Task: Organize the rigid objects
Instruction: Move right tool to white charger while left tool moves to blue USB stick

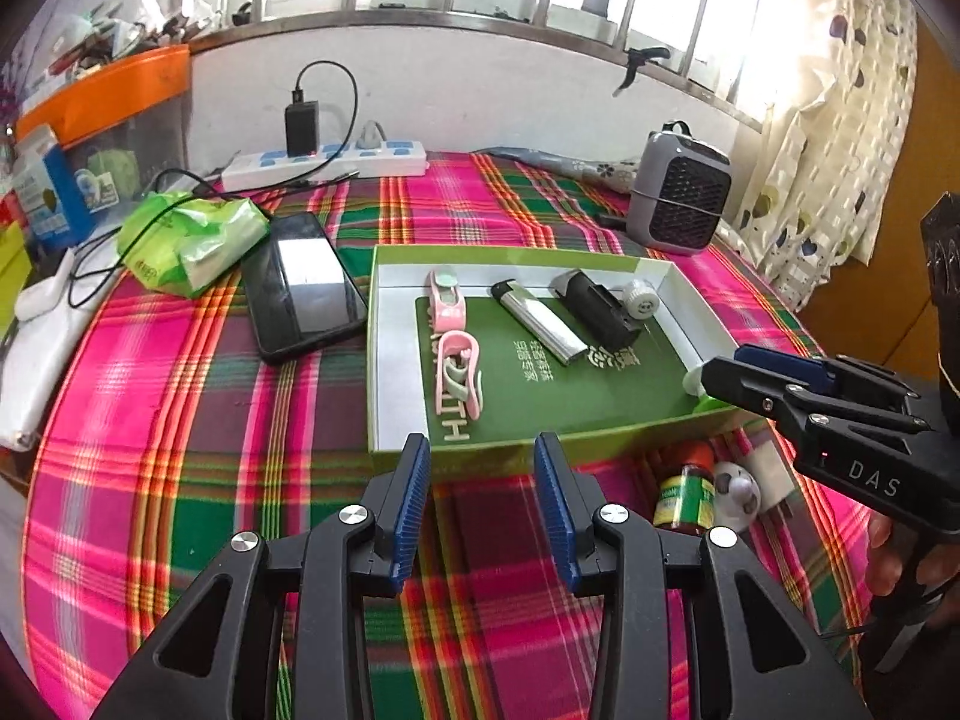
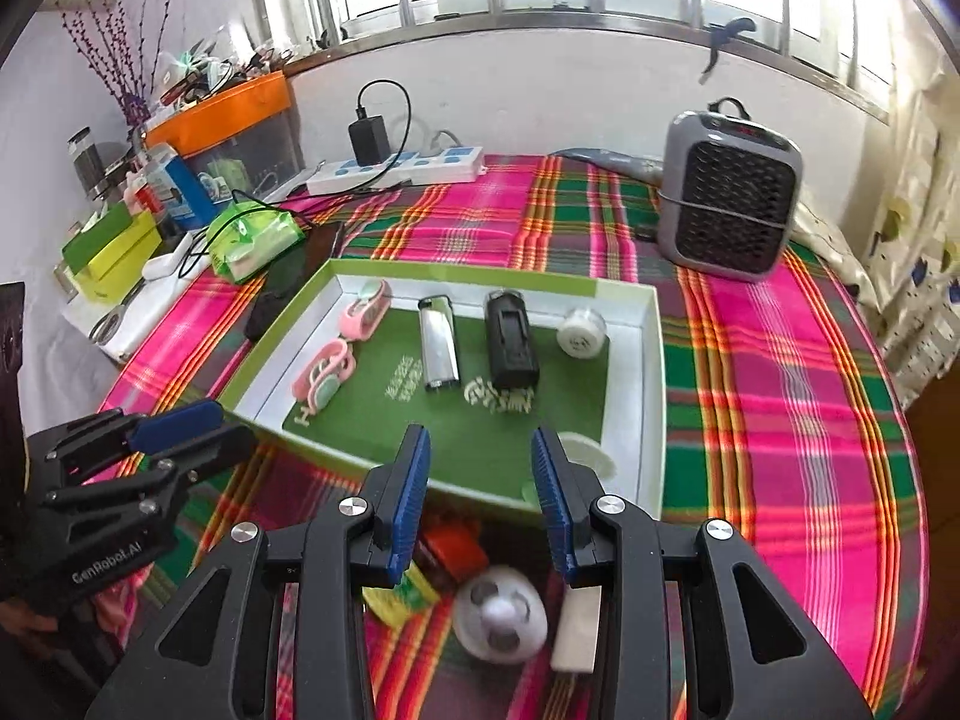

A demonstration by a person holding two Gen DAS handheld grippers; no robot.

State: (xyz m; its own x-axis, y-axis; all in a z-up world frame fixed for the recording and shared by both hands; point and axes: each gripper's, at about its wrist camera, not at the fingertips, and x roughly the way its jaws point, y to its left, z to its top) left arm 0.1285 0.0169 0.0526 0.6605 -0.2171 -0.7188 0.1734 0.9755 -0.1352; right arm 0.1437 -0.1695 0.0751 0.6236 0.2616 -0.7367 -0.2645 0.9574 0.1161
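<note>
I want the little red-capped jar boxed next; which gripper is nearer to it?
Right. The right gripper hangs open almost directly over the red-capped jar, just in front of the green box. The left gripper, also open, sits off to the jar's left.

Plaid-covered table (image 2: 780, 396) with green tray (image 2: 654, 372), phone (image 1: 300, 288), power strip (image 1: 324, 163), heater (image 2: 729, 192), small bottle (image 1: 684, 495)

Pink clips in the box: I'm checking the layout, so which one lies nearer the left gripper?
The clip lying on the green panel, near the box's front edge. The other clip sits farther back, toward the box's far wall, beside the silver lighter.
</note>
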